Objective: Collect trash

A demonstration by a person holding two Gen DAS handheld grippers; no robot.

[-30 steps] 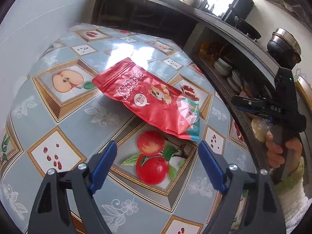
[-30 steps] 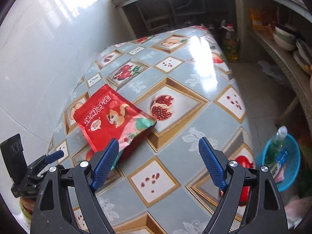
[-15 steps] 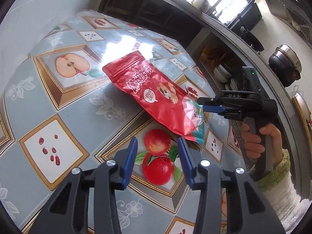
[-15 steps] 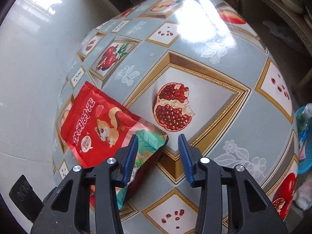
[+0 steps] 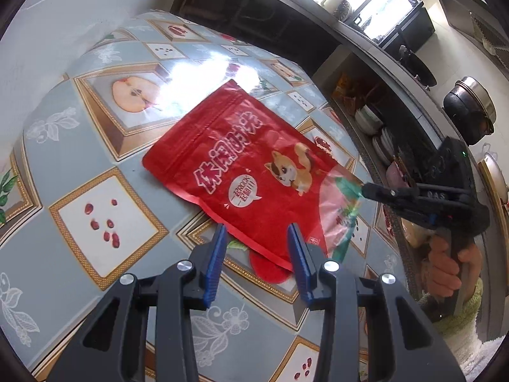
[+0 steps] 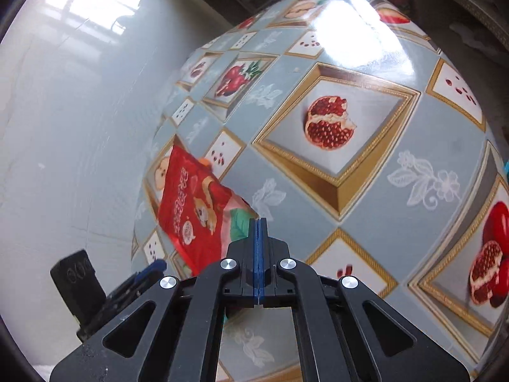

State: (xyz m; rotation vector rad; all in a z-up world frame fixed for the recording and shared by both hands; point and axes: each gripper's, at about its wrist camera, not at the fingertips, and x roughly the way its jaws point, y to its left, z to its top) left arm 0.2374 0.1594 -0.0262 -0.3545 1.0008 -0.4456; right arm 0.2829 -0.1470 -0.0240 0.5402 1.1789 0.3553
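A red snack bag (image 5: 251, 172) with a cartoon squirrel lies on the fruit-patterned tablecloth (image 5: 95, 165). My right gripper (image 6: 258, 222) is shut on the bag's green-and-clear corner and lifts that end; it shows in the left wrist view (image 5: 366, 191) pinching the bag's right corner. The bag also shows in the right wrist view (image 6: 194, 213), tilted up. My left gripper (image 5: 257, 235) is partly open and empty, with its blue pads at the bag's near edge.
A white tiled wall (image 6: 70, 127) runs along the table's left side. Shelves with bowls and plates (image 5: 372, 121) stand beyond the table's right edge. A counter with a pot (image 5: 470, 108) and a kettle (image 5: 331, 0) runs behind.
My right gripper closed from wide open onto the bag's corner and raised it. My left gripper narrowed, then moved forward to the bag's near edge.
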